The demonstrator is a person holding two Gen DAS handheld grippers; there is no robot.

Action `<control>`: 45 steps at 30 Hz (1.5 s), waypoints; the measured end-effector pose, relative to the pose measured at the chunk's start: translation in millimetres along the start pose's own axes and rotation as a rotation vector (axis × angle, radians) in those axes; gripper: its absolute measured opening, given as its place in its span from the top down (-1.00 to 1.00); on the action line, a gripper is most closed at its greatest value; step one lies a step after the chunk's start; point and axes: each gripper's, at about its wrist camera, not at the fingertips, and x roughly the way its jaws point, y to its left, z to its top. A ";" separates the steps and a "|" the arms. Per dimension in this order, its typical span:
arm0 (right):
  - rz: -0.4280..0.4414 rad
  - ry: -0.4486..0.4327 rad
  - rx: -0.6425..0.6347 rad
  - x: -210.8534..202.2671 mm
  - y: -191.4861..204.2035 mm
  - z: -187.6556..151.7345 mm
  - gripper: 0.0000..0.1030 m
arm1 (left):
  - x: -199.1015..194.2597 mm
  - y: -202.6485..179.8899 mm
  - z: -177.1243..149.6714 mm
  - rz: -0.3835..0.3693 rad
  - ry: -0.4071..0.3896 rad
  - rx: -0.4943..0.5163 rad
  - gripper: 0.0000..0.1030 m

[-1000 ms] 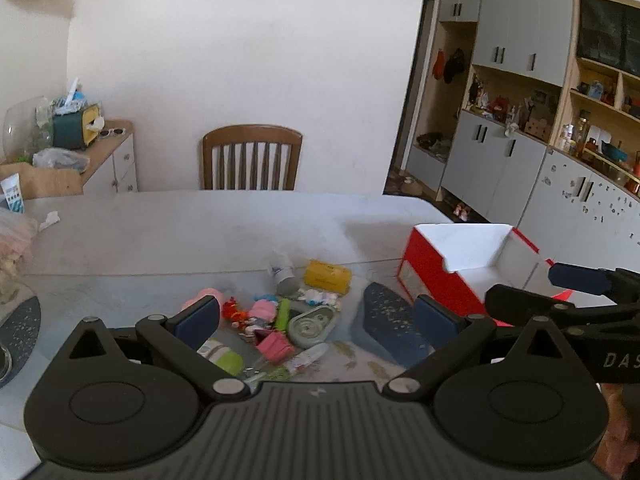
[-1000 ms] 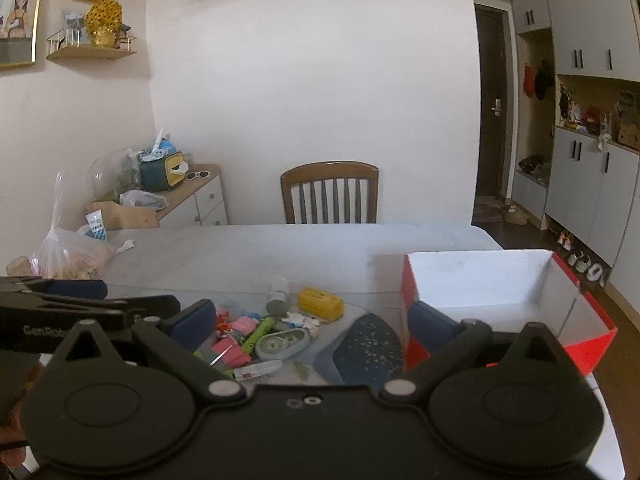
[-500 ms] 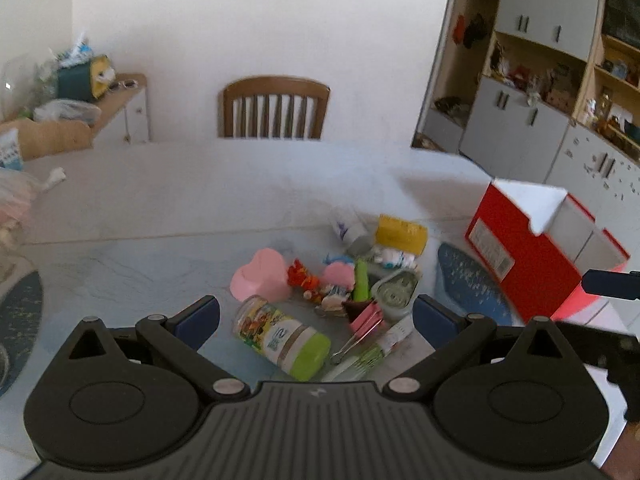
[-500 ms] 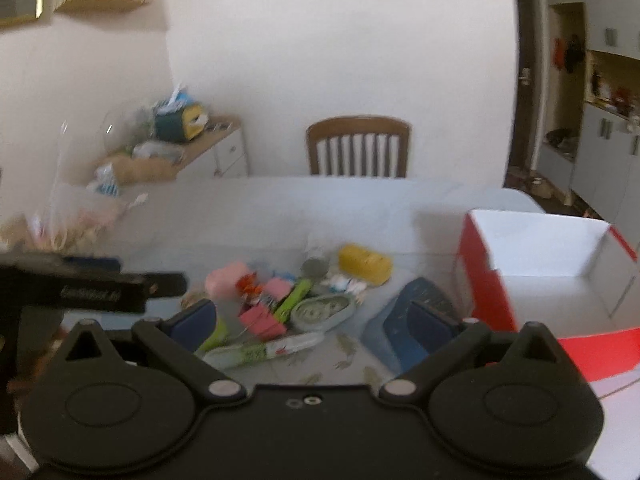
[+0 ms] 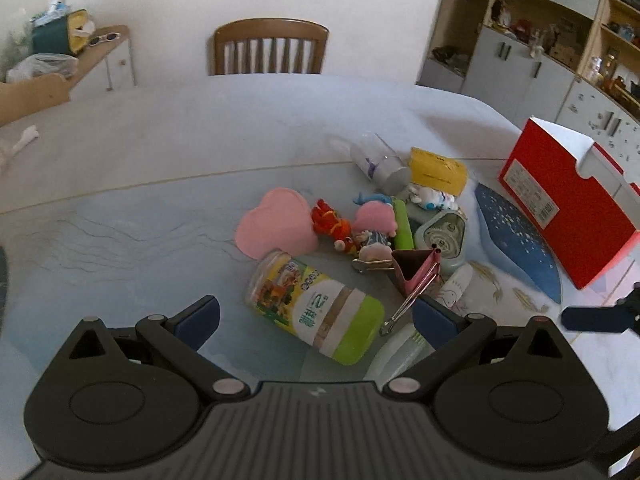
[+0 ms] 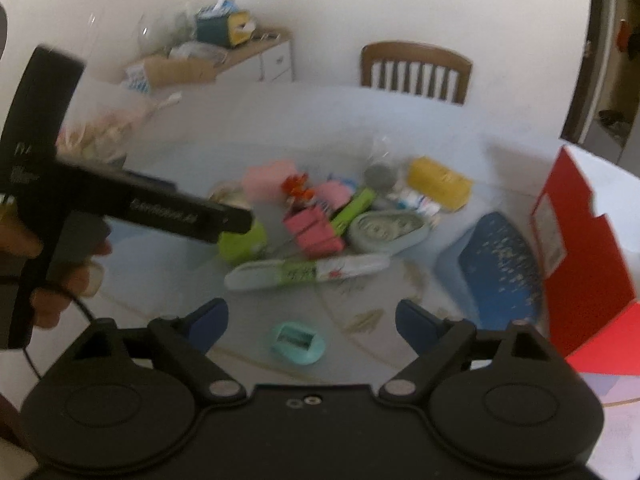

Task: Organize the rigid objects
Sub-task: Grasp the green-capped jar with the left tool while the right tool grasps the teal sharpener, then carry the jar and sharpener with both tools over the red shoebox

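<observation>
A pile of small items lies on the pale table (image 5: 140,168): a pink heart-shaped box (image 5: 276,224), a lying jar with a green lid (image 5: 316,312), a pink binder clip (image 5: 416,272), toy figures, a yellow box (image 5: 438,170) and a grey-green tape dispenser (image 5: 440,236). My left gripper (image 5: 316,320) is open, hovering over the jar with its pads clear of it. My right gripper (image 6: 312,322) is open and its jaws are closing. A small teal object (image 6: 296,342) lies between and below its fingers, untouched. A white pen-like tube (image 6: 304,270) lies just beyond.
A red-and-white open box (image 5: 568,204) stands at the right, with a blue speckled lid (image 5: 516,236) lying beside it. A wooden chair (image 5: 270,48) is at the far edge. A hand holds the left gripper's body (image 6: 152,208) at the left of the right wrist view.
Both grippers dropped and tilted down toward the pile, which now looks larger. The right jaws narrowed slightly. The teal object came into the right wrist view.
</observation>
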 end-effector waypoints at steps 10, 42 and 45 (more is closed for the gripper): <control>0.022 0.086 -0.035 25.1 9.6 -5.9 -0.48 | 18.3 0.8 -4.0 -0.038 0.012 0.155 -1.00; -0.039 0.092 0.067 26.6 -5.5 -1.8 0.26 | 15.4 4.2 -11.0 -0.018 -0.027 0.145 -0.72; -0.048 0.077 0.079 19.6 -8.8 0.1 0.26 | 6.2 4.8 -8.8 -0.021 -0.046 0.125 -0.72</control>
